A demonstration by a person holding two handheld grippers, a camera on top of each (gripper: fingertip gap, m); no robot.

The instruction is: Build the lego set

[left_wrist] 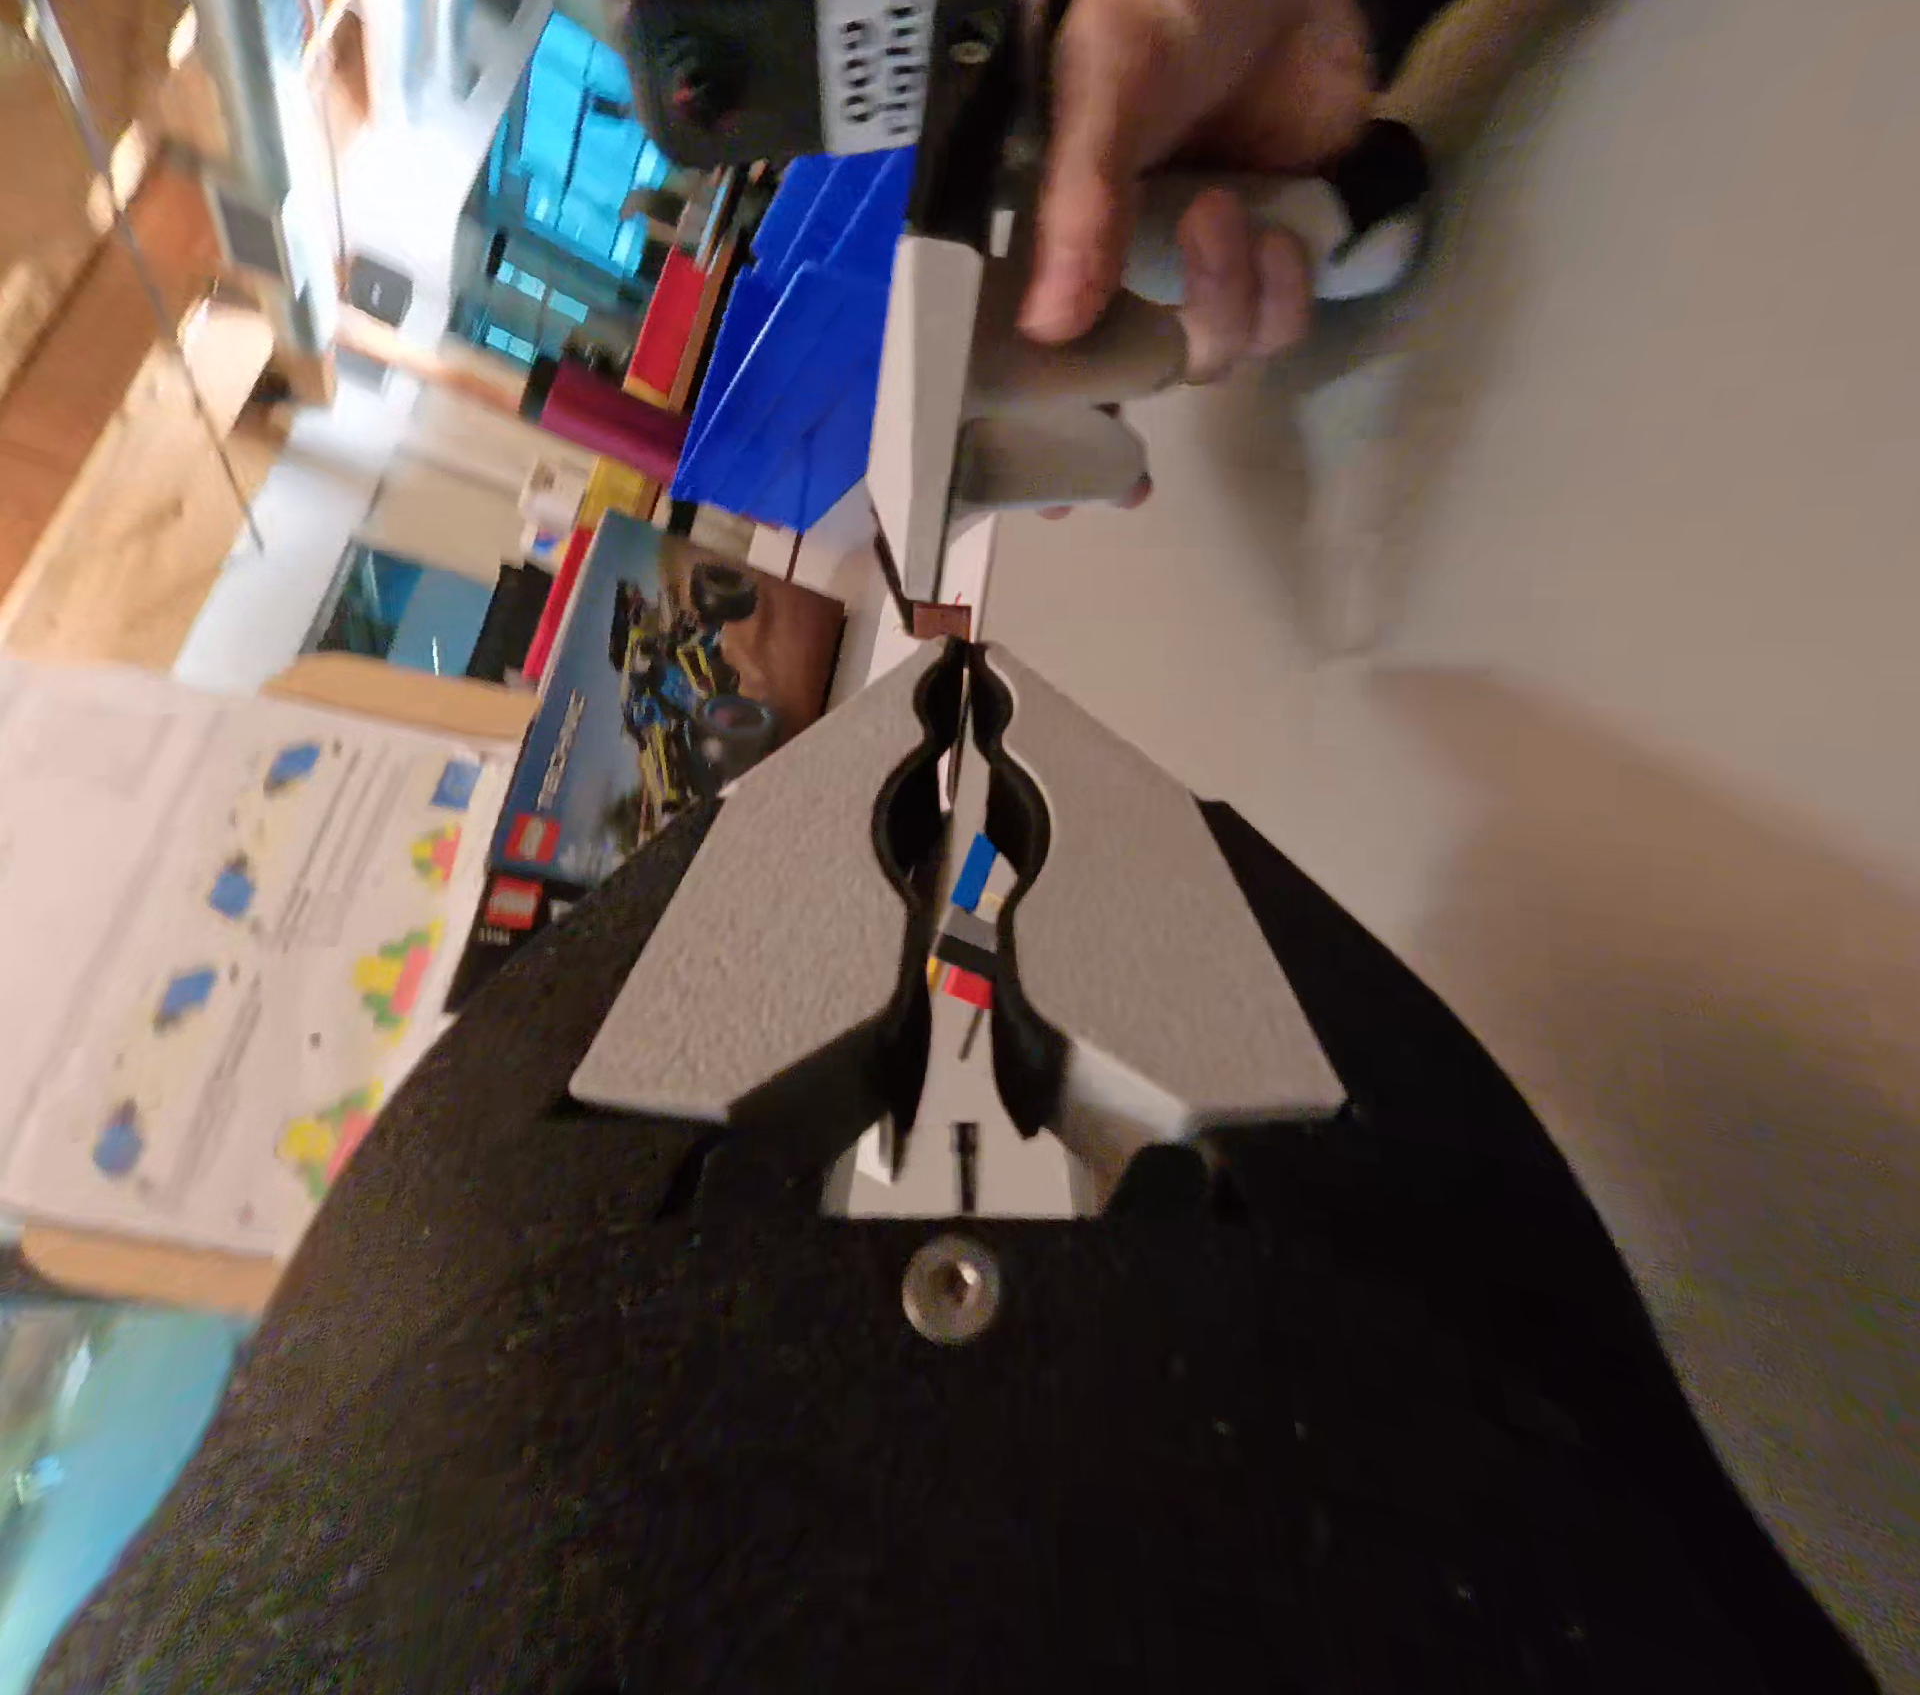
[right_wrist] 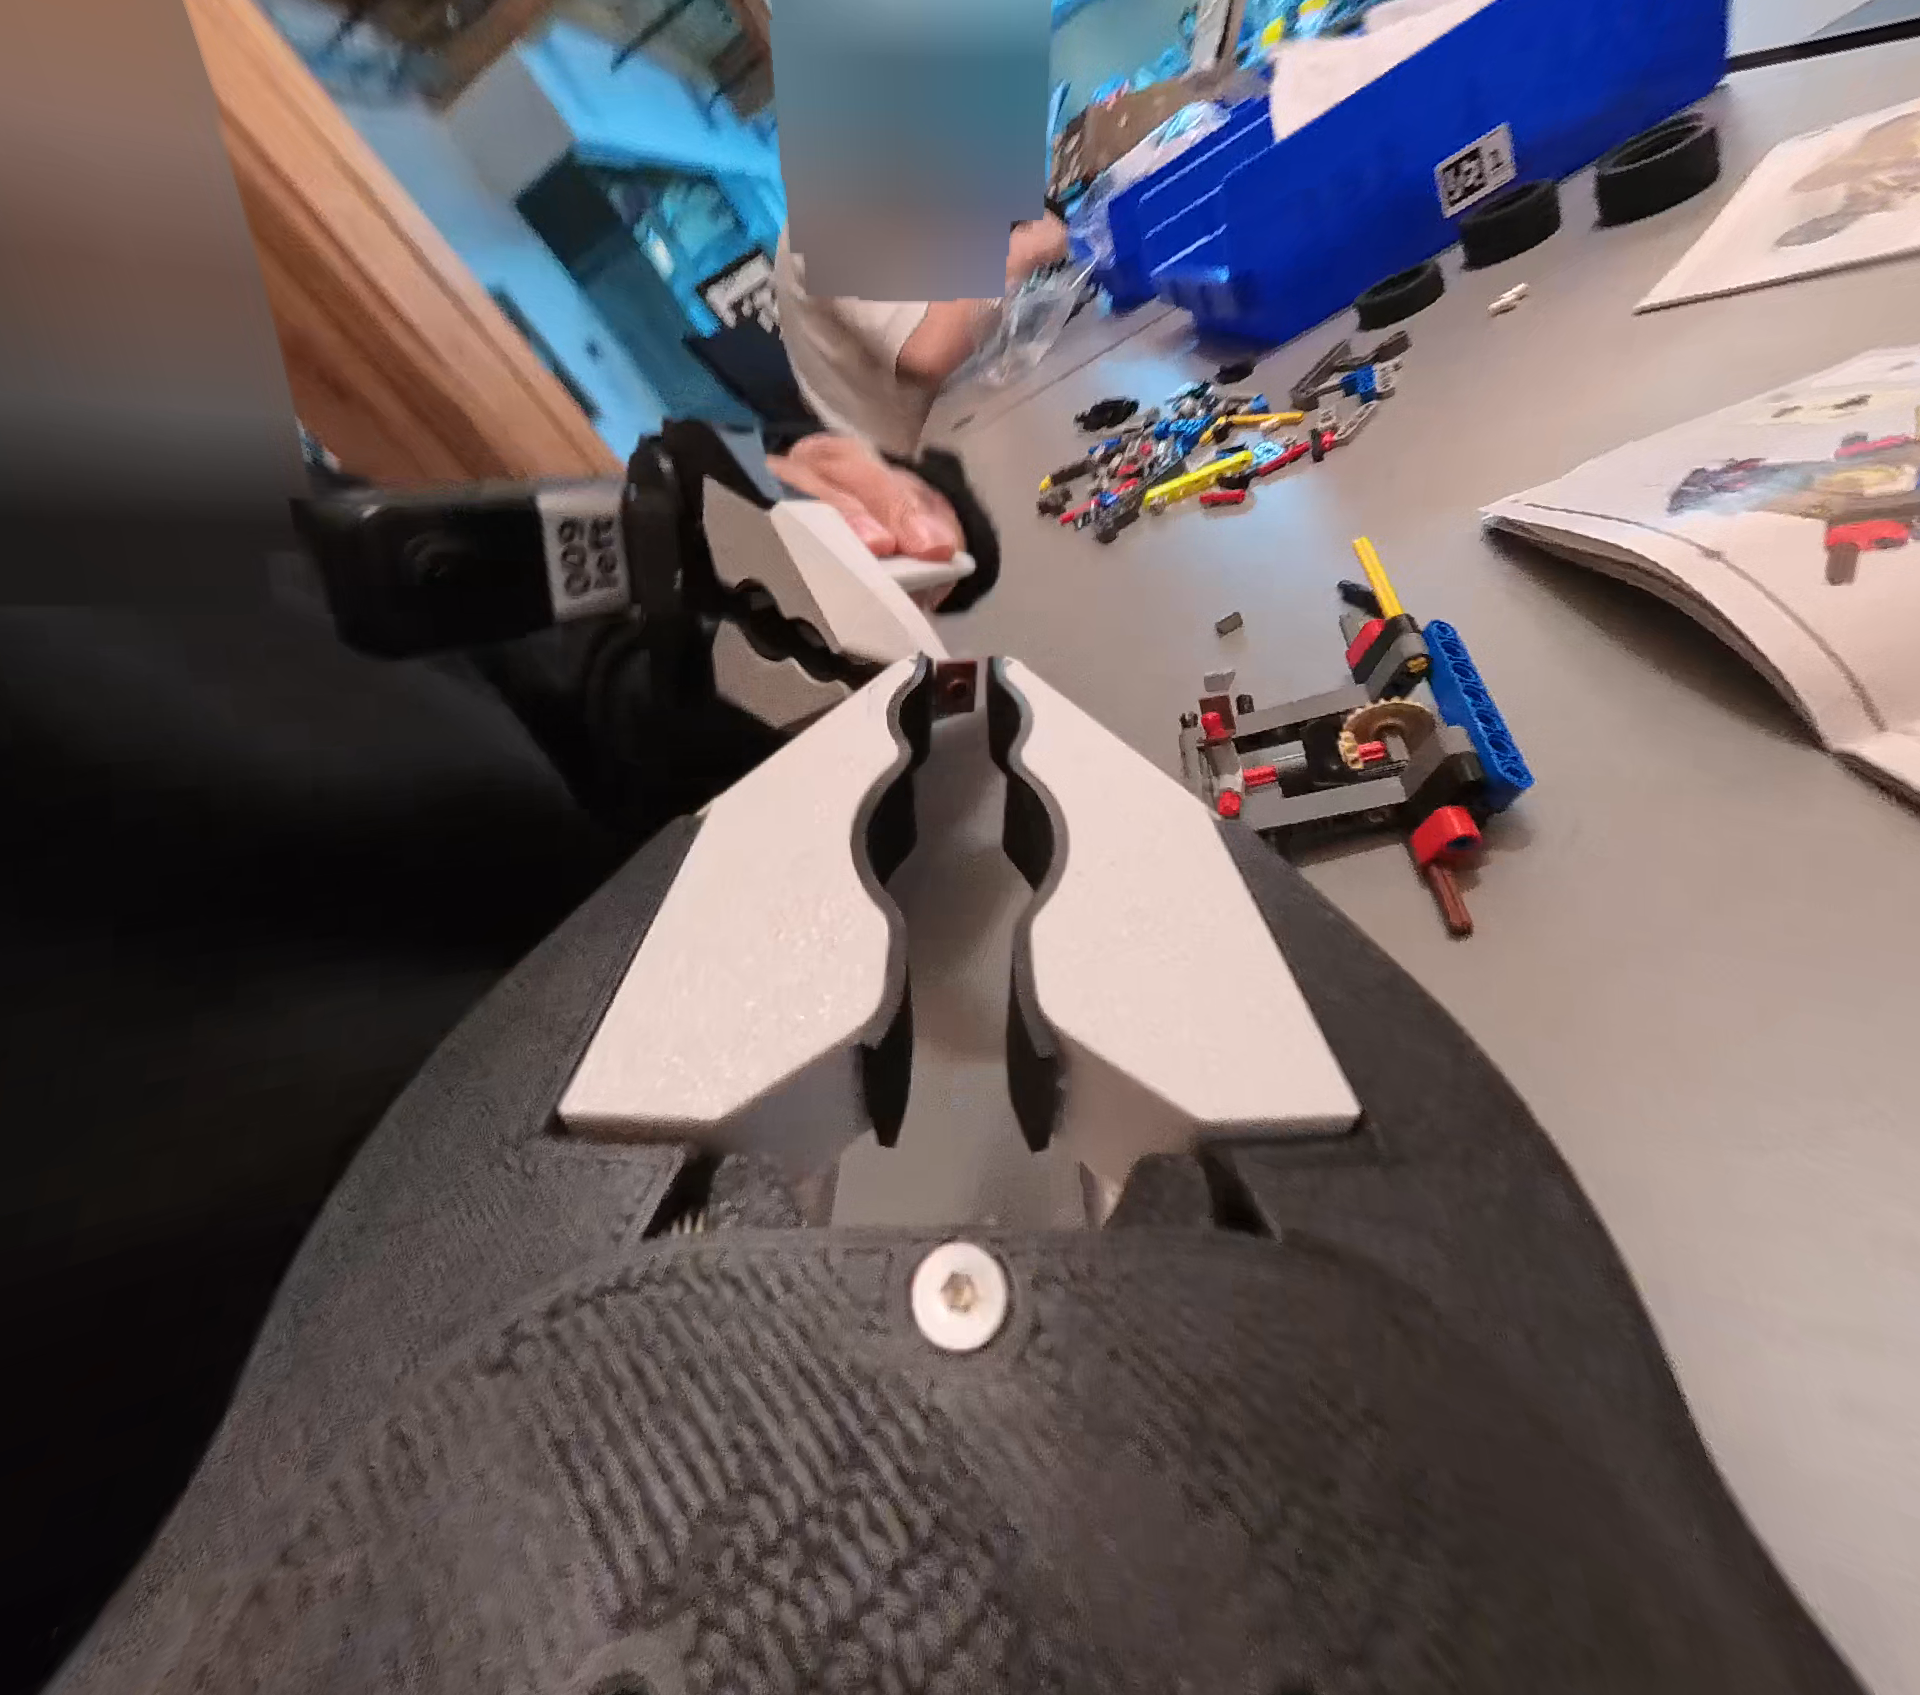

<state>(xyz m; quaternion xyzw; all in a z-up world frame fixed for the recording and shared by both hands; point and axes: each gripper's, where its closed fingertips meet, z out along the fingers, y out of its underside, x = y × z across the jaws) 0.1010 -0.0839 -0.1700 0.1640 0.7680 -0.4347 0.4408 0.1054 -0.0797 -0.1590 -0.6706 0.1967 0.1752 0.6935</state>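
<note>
My right gripper (right_wrist: 956, 671) is shut on a small reddish-brown lego piece (right_wrist: 955, 686), pinched at its fingertips and held above the grey table (right_wrist: 1558, 1074). The left wrist view shows the same piece (left_wrist: 940, 619) at the tip of the right gripper, which comes down from above. My left gripper (left_wrist: 961, 656) is shut, its tips just below the brown piece with nothing seen between the pads. The left gripper (right_wrist: 894, 643) also shows in the right wrist view, reaching to the piece from the left. A part-built grey, blue and red lego assembly (right_wrist: 1361, 741) lies on the table to the right.
A pile of loose lego parts (right_wrist: 1195, 450), several black tyres (right_wrist: 1507, 222) and a blue bin (right_wrist: 1403, 170) lie farther back. Open instruction booklets (right_wrist: 1766, 585) are at the right. A lego box (left_wrist: 665, 710) and instruction sheets (left_wrist: 208, 918) show in the left wrist view. My two grippers' fingertips are within a few centimetres of each other.
</note>
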